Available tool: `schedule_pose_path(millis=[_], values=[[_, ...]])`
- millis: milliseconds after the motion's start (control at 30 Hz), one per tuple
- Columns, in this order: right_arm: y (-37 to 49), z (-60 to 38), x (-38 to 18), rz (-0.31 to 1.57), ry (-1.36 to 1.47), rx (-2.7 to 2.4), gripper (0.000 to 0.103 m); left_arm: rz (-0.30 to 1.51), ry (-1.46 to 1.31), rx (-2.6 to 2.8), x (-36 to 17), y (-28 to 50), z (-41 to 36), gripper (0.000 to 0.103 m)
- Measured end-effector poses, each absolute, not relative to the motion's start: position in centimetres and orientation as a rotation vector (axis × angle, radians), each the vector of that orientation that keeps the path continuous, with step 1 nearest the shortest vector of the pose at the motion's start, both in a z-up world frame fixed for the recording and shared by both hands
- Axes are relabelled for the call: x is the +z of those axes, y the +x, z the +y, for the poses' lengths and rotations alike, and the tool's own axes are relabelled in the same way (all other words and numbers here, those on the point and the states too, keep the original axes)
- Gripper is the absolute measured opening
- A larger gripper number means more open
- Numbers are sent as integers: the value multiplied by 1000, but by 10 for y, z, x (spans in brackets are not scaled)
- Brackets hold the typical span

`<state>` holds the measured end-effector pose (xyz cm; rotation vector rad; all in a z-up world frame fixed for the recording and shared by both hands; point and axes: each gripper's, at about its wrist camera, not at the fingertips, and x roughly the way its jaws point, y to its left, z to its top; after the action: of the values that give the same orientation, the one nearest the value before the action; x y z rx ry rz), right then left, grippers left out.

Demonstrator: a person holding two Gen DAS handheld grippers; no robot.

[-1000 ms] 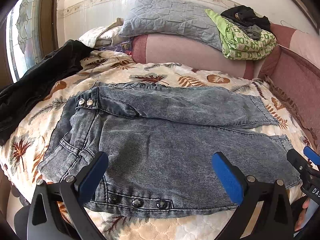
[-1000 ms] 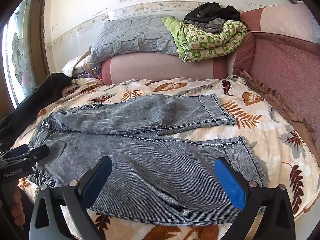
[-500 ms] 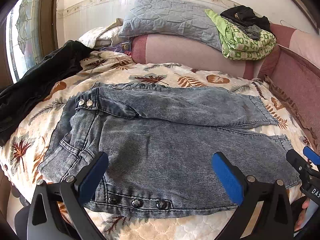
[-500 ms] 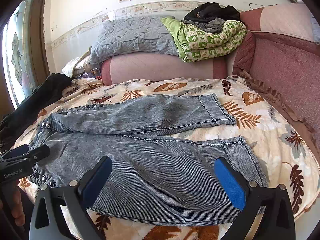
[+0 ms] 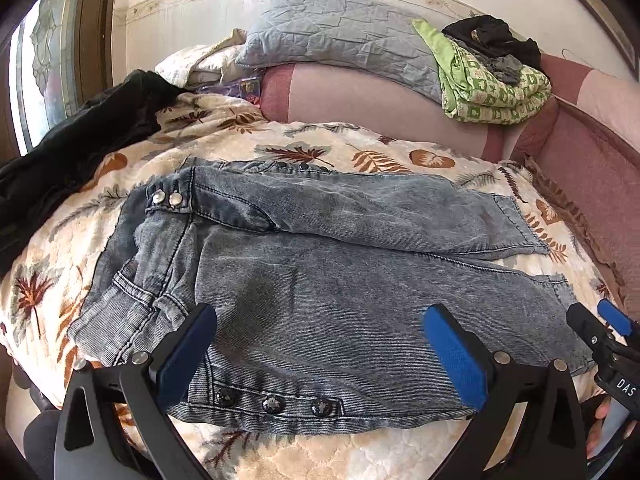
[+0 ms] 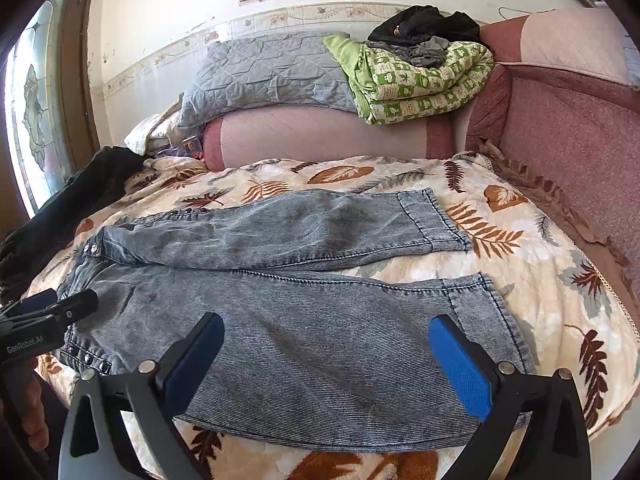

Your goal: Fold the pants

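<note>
Grey washed-denim pants point(image 5: 320, 280) spread flat on the bed point(image 5: 360, 452), on a leaf-print quilt point(image 6: 540, 248), waistband toward the window point(image 5: 44, 68), both legs running away from it toward the pink padded side point(image 6: 572, 128). Far leg lying slightly across the top of the near one at the crotch; cuffs apart. Row of dark snaps point(image 5: 272, 403) along the near hem by the waist, two silver snaps point(image 5: 166, 199) at the waistband. Left gripper point(image 5: 320, 354) poised just above the near edge of the pants by the waist end, blue pads point(image 5: 456, 356) wide apart, nothing between them. Right gripper point(image 6: 326, 364) over the near leg closer to the cuff, likewise spread wide and empty. Beyond the pants, at the headboard: a grey quilted pillow point(image 6: 268, 72), a folded green patterned blanket point(image 6: 420, 84) with dark clothes point(image 6: 424, 24) on top. Black garment point(image 5: 72, 148) heaped beside the waistband, on the window side.
</note>
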<state>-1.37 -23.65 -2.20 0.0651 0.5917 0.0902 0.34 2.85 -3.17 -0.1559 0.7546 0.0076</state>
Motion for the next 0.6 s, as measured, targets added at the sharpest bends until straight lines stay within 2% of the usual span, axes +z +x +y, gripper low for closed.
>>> schedule_pose_path(millis=[200,367,467,567,600], values=[[15,-286,-13,752,296,184,103,883,-290,-35,-31,31,78,103],[84,-368,-2,870,486,158,103,857,-293,23,-12,69,129,103],[138,-415,-17,979,612,96,103,858,-295,74,-11,100,158,103],[180,-442,-39,1067,674,50,99,894,-345,85,-21,132,184,103],[190,-445,-46,1095,680,37,93,910,-356,92,-27,141,191,103]])
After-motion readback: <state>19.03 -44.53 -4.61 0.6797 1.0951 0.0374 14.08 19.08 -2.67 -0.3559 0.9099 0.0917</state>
